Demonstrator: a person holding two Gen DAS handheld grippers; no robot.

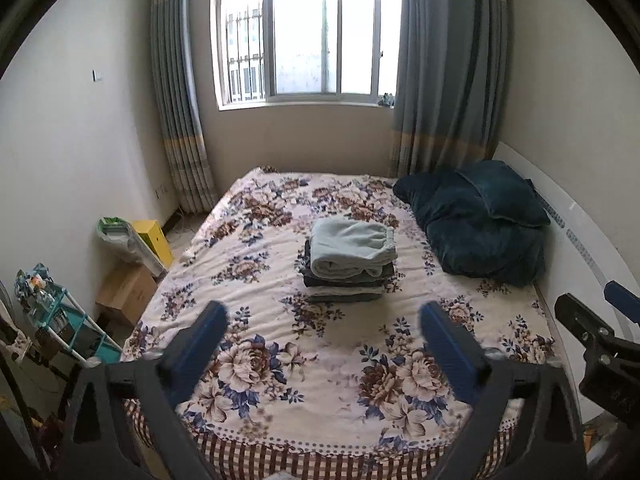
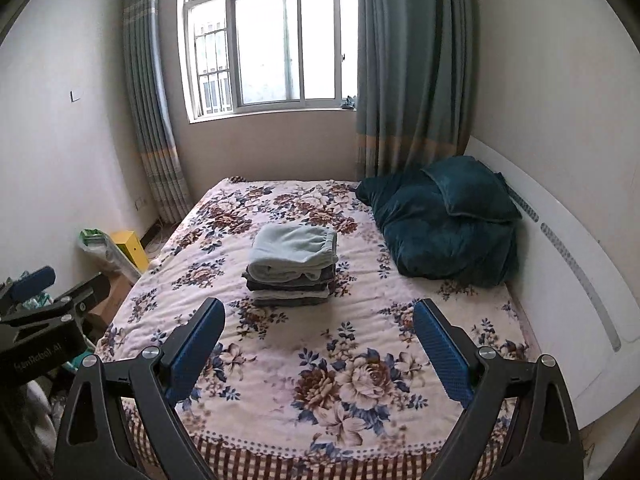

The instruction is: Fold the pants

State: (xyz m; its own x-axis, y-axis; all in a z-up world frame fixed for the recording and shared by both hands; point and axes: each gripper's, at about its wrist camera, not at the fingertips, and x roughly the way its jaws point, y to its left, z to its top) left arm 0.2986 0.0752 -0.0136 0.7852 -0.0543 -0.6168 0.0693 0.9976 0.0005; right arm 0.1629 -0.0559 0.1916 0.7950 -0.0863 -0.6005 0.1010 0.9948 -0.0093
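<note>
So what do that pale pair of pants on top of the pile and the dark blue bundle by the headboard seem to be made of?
The pale green pants look like fleece or soft brushed knit: matte, fuzzy surface, thick rounded folds, a gathered waistband. The dark teal bedding looks like velvet or plush, probably synthetic: it shows a soft sheen on its creases and a piped pillow edge. The exact fibre can't be told from here.

You have one bed (image 1: 280,420), one stack of folded pants (image 1: 348,260) mid-bed, one teal blanket heap (image 1: 472,236) topped by one pillow (image 1: 504,196) at the far right corner, two curtains (image 1: 180,120), one window (image 1: 308,40), two grippers.
</note>
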